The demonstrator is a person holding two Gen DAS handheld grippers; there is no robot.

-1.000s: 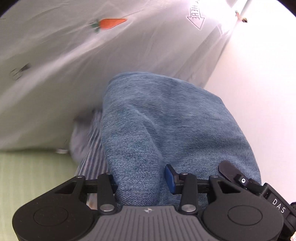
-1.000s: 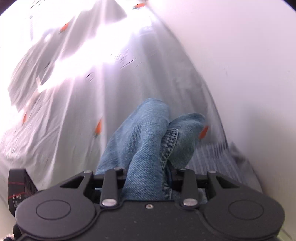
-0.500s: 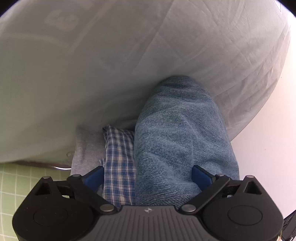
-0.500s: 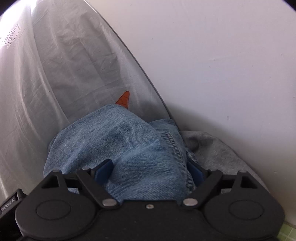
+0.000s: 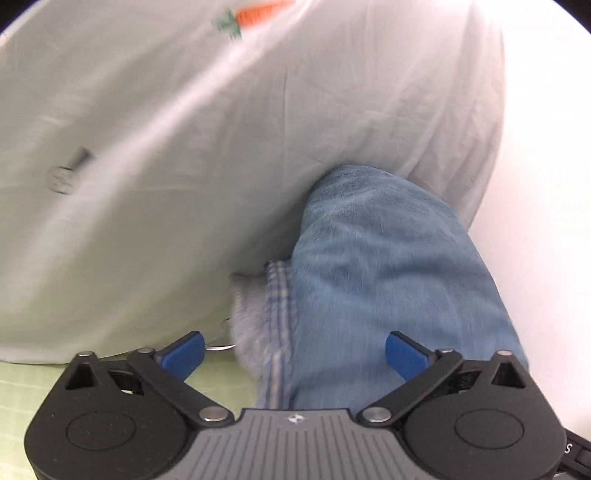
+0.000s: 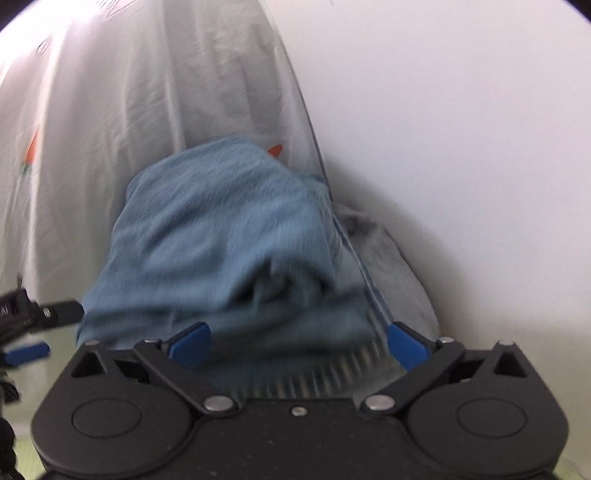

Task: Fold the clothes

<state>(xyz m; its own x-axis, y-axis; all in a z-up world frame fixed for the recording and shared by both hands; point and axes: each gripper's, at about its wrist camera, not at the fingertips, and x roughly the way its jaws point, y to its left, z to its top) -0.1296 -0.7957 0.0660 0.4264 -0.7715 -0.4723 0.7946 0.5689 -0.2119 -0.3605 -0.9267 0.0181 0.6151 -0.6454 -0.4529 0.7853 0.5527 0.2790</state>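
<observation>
Both grippers spread over the jeans [image 5: 388, 280].
Left gripper [image 5: 293, 350] shows a plaid edge [image 5: 279, 295] mid-frame; right gripper [image 6: 297, 339] shows wall [image 6: 461, 147] at right.

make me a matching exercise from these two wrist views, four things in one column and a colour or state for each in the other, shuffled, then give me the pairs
Things:
1. denim garment
2. plaid garment
3. carrot print on the pale sheet
4. left gripper

Colours or states:
A. orange with a green top
B. jaws spread wide, gripping nothing
C. blue and white checks, under the denim
D. plain blue, top of the pile

Pairs: 1-D, 2-C, 3-A, 4-B
</observation>
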